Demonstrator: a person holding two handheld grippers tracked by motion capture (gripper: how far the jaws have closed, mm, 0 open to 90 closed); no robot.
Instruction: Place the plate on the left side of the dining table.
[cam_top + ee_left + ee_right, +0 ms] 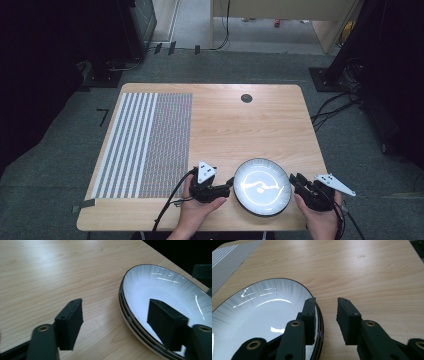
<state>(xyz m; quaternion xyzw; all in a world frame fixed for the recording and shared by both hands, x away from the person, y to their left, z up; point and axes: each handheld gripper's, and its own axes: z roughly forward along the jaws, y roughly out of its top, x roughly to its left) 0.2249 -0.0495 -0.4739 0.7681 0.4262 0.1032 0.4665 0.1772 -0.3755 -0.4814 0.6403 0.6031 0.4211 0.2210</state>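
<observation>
**Two hand-held grippers flanking a stack of plates at the near edge of a wooden table**

A person is sitting at a light wooden table (260, 120), holding a black two-jaw gripper in each hand. Between the hands, near the table's front edge, a stack of white plates (262, 186) with dark rims is lying flat; the gripper views are showing at least two rims nested together.

The left gripper (231, 181) is reaching toward the stack's left edge. In the left gripper view its jaws are standing wide apart, one over bare wood and the other over the plate's white inside (170, 292), so the rim is sitting in the gap between them, ungripped.

The right gripper (295, 178) is sitting at the stack's right edge. In the right gripper view its jaws are parted with a moderate gap, one over the plate rim (320, 322) and the other over bare table, holding nothing.

A striped grey-and-white mat (145, 142) is covering the table's left part, well apart from the plates. A small dark round disc (246, 98) is showing near the far edge.
</observation>
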